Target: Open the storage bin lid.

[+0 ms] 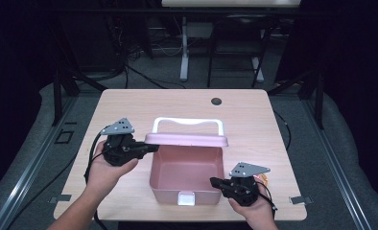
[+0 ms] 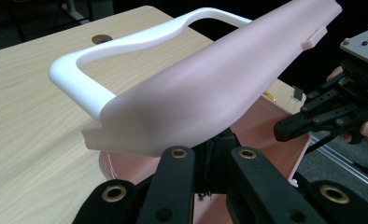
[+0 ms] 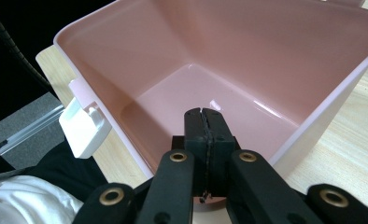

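Your pink box [image 1: 187, 172] sits near the front edge of the wooden table [image 1: 254, 115], open at the top, its white latch [image 1: 186, 198] on the front wall facing you. The lid [image 1: 187, 139] is raised over the back rim — its white handle [image 1: 188, 122] lies behind it. Your left gripper [image 1: 151, 147] meets the lid's left end; in the left gripper view the jaws run under the lid's edge (whether they pinch it is hidden). Your right gripper [image 1: 215, 182] rests at the box's front right corner — in the right gripper view its jaws are pressed together, tips over the rim with nothing between them.
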Demonstrator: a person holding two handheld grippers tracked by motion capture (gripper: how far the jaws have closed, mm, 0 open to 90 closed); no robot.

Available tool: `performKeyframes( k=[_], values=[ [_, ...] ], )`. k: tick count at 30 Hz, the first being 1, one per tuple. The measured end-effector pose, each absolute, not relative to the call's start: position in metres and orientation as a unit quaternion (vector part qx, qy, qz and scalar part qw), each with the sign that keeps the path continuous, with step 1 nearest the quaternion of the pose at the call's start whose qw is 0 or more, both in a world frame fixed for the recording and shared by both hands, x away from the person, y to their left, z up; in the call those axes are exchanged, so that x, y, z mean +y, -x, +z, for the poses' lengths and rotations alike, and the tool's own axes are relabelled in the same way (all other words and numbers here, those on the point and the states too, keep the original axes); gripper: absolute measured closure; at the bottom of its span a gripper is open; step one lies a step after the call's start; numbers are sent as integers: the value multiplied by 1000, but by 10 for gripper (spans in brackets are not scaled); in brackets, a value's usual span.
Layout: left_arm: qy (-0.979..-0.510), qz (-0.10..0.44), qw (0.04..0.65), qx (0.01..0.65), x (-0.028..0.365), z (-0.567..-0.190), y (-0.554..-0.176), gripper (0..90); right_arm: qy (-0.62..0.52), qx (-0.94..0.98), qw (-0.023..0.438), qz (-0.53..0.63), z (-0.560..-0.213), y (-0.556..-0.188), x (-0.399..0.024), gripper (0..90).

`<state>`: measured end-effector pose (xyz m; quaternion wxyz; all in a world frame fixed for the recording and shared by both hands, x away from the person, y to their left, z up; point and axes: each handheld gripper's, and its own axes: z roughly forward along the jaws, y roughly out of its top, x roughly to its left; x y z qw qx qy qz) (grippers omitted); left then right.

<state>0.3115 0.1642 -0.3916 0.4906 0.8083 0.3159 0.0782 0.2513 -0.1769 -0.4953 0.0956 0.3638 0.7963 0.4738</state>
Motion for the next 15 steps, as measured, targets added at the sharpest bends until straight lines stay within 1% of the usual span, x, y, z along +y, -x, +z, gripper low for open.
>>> performKeyframes(
  k=[15],
  values=[
    [-807, 81, 491, 318, 164, -388, -316, 900, -364, 795, 93, 477, -496, -252, -178, 900]
  ],
)
